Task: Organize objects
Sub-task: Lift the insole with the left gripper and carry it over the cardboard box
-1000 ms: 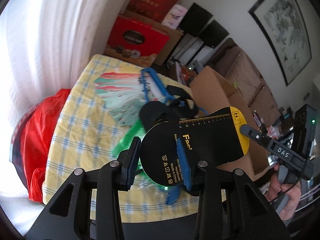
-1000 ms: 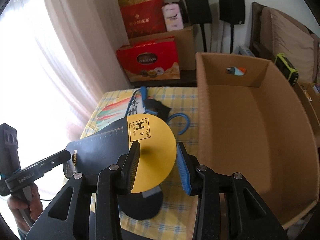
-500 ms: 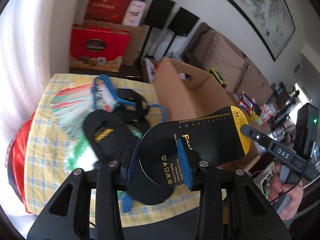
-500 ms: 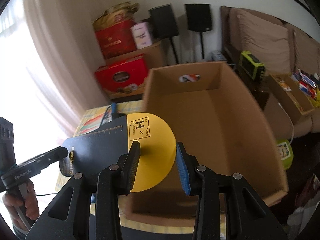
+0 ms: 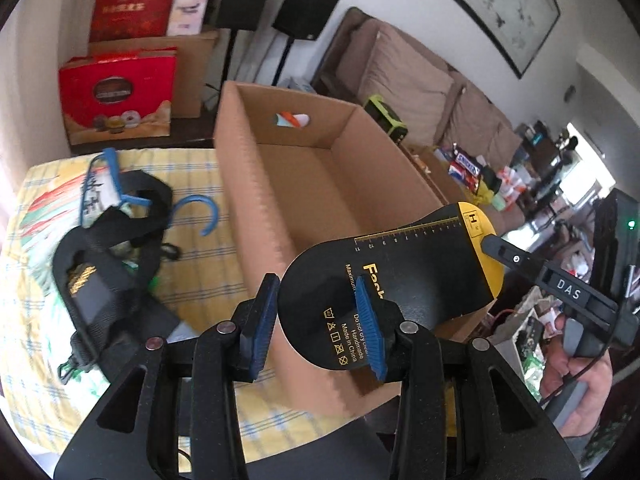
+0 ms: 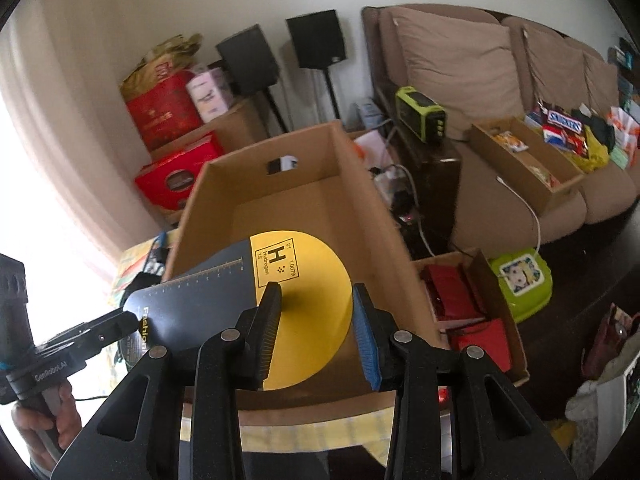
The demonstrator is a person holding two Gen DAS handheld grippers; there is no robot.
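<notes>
Both grippers hold one flat black and yellow insole [image 5: 400, 280] above the open cardboard box [image 5: 248, 184]. My left gripper [image 5: 316, 324] is shut on its black rounded end. My right gripper [image 6: 316, 336] is shut on its yellow end [image 6: 304, 280], marked "H". The box [image 6: 384, 216] looks empty inside. On the yellow checked tablecloth [image 5: 192, 256] left of the box lie a black sandal [image 5: 92, 288] with straps and a blue hanger [image 5: 116, 180].
Red gift boxes [image 5: 120, 92] and two black speakers [image 5: 304, 12] stand behind the table. A brown sofa [image 6: 500, 92] with snacks is to the right. A smaller box with red items [image 6: 460, 304] and a green container [image 6: 520, 280] sit on the floor.
Both grippers have carried the insole to the right, from over the tablecloth to over the cardboard box. The grip on both ends is unchanged.
</notes>
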